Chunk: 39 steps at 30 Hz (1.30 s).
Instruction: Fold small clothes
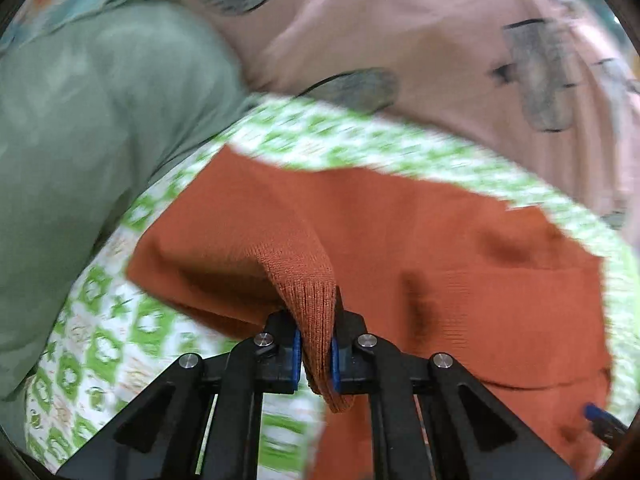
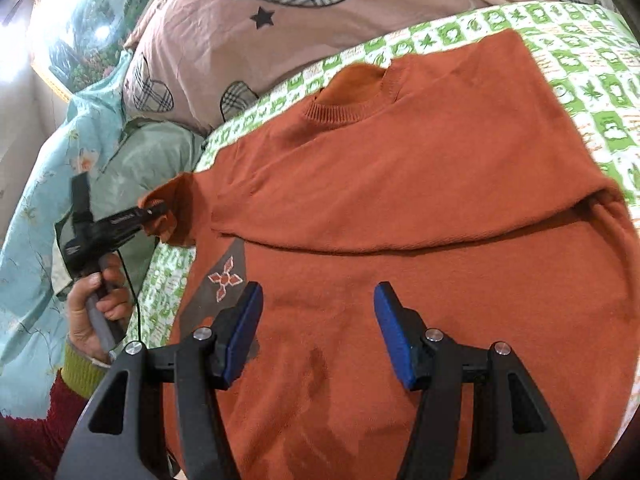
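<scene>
Left hand-held gripper (image 1: 316,354) is clenched on the ribbed sleeve cuff (image 1: 316,304) of the orange sweater (image 2: 400,200), which lies spread on the bed's green-patterned sheet (image 2: 580,80). Right hand-held gripper (image 2: 318,328) hovers released above the sweater's body. Pulled too far, the thin pinch may slip and the sleeve bunch.

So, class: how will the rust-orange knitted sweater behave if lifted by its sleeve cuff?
Probably floppy: the rust-orange knitted sweater sags where the left tongs pinch its ribbed cuff. Likely light, since it hangs loosely. The knit seems grippy rather than slippery.
</scene>
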Each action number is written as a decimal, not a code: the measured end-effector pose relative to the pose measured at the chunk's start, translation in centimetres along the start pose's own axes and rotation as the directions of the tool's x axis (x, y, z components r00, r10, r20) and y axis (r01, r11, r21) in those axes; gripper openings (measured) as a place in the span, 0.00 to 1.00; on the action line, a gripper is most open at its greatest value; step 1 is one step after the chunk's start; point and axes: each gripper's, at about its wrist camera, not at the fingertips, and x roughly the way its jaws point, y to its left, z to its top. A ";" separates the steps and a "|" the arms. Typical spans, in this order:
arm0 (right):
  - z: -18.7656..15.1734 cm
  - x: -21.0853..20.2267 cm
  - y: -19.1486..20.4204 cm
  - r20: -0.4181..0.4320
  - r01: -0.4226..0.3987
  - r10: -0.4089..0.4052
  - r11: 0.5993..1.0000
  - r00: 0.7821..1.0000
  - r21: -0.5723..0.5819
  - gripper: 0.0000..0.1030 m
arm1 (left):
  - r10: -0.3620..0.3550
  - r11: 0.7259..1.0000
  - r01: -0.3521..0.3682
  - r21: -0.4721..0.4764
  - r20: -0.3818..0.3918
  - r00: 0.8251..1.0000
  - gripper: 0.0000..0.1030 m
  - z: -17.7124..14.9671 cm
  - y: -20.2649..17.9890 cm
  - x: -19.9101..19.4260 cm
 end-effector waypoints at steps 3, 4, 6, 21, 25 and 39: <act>0.3 -1.8 -0.8 0.039 0.008 -0.008 1.000 0.999 0.015 0.57 | -0.149 0.988 0.149 0.045 0.010 0.989 0.09 0.6 -4.4 -1.9; 0.4 -2.3 -1.1 0.052 0.015 -0.016 1.000 0.999 0.022 0.57 | -0.193 0.979 0.192 0.064 0.005 0.981 0.09 0.7 -5.9 -2.5; 0.6 -3.5 -2.0 0.077 0.032 -0.035 0.999 0.996 0.038 0.57 | -0.284 0.954 0.285 0.097 -0.022 0.959 0.09 0.4 -9.6 -3.1; 1.2 -5.7 -6.3 0.117 0.088 -0.104 0.986 0.988 0.141 0.57 | -0.344 0.883 0.409 0.232 -0.274 0.898 0.18 -5.2 -26.5 8.1; 2.0 -4.5 -5.6 0.100 0.073 -0.086 0.989 0.991 0.126 0.57 | -0.338 0.883 0.399 0.248 -0.257 0.906 0.46 -6.4 -24.7 6.4; 5.8 4.3 -3.0 0.046 0.186 -0.186 0.983 0.981 0.000 0.64 | -0.007 1.000 0.007 0.005 -0.100 0.995 0.56 -9.2 -3.6 1.3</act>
